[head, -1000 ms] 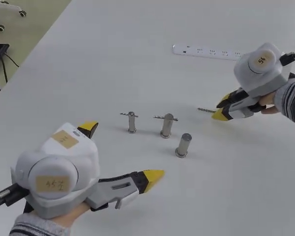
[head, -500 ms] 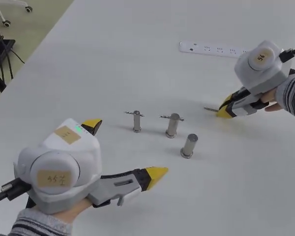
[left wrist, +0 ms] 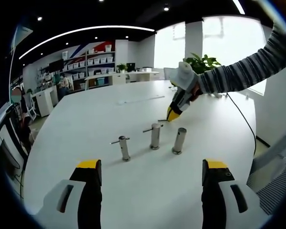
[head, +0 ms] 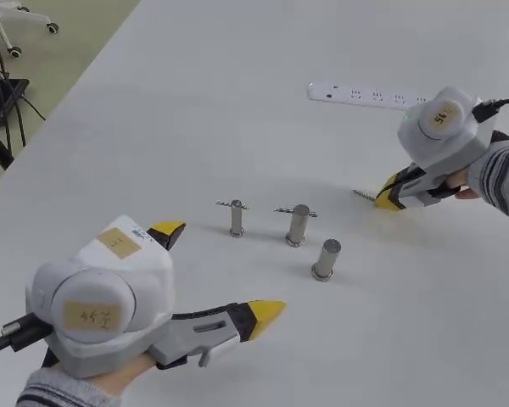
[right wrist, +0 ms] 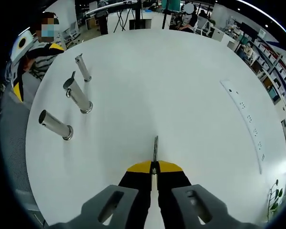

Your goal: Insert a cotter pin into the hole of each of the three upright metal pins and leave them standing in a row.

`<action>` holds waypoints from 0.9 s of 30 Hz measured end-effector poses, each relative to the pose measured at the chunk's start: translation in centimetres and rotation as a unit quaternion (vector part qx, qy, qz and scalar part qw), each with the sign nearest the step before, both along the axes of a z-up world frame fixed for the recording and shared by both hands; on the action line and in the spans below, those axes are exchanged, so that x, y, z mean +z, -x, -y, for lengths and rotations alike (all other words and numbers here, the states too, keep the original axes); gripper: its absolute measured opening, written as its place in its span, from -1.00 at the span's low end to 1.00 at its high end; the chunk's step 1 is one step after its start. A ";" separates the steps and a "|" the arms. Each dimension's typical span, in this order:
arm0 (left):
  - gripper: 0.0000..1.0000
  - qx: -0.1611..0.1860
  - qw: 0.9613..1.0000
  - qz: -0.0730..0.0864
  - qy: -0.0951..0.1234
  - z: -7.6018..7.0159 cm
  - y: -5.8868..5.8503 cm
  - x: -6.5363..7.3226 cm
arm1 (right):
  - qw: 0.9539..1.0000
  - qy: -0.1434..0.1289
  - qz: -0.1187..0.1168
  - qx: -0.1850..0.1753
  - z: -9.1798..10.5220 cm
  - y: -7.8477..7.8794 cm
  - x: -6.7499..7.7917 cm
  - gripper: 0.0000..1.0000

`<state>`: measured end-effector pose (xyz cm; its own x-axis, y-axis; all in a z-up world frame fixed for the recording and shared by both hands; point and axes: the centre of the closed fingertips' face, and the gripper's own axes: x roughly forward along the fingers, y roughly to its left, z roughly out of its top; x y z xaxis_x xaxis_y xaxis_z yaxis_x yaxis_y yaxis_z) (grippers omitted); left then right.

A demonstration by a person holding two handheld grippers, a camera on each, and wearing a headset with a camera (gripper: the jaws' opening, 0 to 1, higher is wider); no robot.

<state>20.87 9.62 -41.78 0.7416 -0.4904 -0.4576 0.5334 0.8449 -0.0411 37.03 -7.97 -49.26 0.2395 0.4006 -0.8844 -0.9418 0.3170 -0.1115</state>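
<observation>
Three upright metal pins stand on the white table. The left pin (head: 237,218) and the middle pin (head: 299,225) each carry a cotter pin through their top. The nearer right pin (head: 326,259) has none. My right gripper (head: 378,199) is shut on a cotter pin (head: 364,196) low over the table, to the right of the pins; its tip juts out past the yellow tips (right wrist: 155,143). My left gripper (head: 216,270) is open, near the table's front, with the three pins (left wrist: 154,136) ahead between its jaws.
A white power strip (head: 369,96) lies at the back right of the table. The table's left edge (head: 64,102) drops to the floor, where a chair base and cables show. A seated person (right wrist: 43,43) is across the table in the right gripper view.
The right gripper with its cotter pin has dropped lower and closer to the table. The left gripper has shifted slightly. The head camera has moved a little.
</observation>
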 end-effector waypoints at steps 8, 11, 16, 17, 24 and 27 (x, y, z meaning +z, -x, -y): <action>0.65 -0.007 1.000 0.010 -0.001 0.2 0.0 0.6 | 0.998 -0.034 0.049 -0.008 -0.3 -0.1 2.7 -1.00; 0.58 -0.013 1.000 0.012 0.002 0.5 0.0 0.9 | 0.997 -0.044 0.064 -0.003 -0.6 0.5 3.7 -1.00; 0.51 -0.024 1.000 0.015 0.008 1.0 -0.3 1.5 | 0.994 -0.054 0.092 0.017 -1.3 2.1 5.4 -1.00; 0.50 -0.026 0.999 0.017 0.008 1.1 -0.3 1.6 | 0.994 -0.055 0.095 0.022 -1.5 2.4 5.7 -1.00; 0.36 -0.039 0.999 0.017 0.020 1.8 -0.4 2.5 | 0.989 -0.051 0.121 0.066 -2.5 4.4 6.9 -1.00; 0.31 -0.048 0.999 0.016 0.018 2.2 -0.4 2.6 | 0.986 -0.049 0.133 0.088 -3.2 5.7 7.5 -1.00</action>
<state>21.31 7.46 -39.15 0.7045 -0.5748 -0.4163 0.6127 0.7886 -0.0519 31.38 -4.81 -41.80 0.3770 0.5369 -0.7547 -0.9247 0.1724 -0.3393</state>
